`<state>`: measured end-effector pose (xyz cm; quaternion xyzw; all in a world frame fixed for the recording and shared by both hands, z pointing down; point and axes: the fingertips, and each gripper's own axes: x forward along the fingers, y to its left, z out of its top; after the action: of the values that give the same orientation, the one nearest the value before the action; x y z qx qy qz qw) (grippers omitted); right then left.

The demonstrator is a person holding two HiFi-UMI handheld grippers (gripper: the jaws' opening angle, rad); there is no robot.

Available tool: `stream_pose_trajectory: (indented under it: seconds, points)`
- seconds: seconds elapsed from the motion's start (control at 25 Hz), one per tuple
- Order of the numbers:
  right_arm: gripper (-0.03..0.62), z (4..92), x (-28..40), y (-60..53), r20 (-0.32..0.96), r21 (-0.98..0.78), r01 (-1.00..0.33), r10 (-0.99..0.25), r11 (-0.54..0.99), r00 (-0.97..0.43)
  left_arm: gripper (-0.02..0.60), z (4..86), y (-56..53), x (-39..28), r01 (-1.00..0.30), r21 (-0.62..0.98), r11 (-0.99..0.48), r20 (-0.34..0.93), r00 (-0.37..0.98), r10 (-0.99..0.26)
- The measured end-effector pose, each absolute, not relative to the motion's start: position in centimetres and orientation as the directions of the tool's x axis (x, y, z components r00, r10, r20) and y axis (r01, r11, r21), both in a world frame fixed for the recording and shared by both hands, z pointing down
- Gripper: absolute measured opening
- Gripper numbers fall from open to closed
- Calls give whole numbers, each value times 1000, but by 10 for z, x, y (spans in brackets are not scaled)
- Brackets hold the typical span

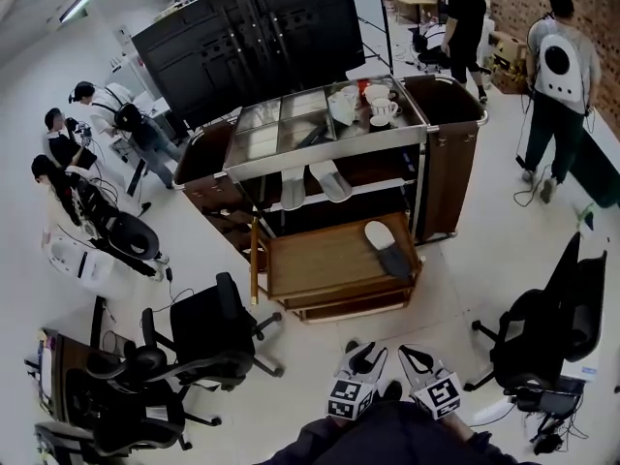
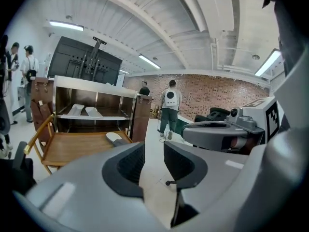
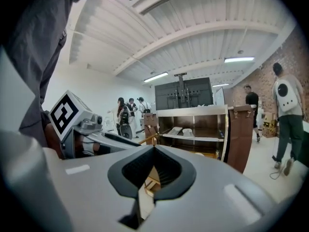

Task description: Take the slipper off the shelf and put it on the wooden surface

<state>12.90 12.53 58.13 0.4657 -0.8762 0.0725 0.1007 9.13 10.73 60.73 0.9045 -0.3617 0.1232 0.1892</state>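
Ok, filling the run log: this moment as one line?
left gripper: open, empty | right gripper: shut, empty | slipper on wooden surface | two slippers on shelf

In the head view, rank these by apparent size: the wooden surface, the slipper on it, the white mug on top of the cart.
1. wooden surface, clearly largest
2. slipper
3. white mug, smallest
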Motion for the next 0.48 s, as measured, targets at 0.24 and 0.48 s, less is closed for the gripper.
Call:
stream_pose_trajectory:
  seconds: [0.24, 0.48]
  points:
    - [2, 585, 143, 128, 260, -19, -854, -823, 519, -506, 141, 596, 112, 103, -688, 248, -681, 342, 720, -603]
    - [2, 585, 142, 129, 257, -17, -849, -819, 528, -514, 138, 602, 117, 102, -688, 300, -661, 349, 724, -595]
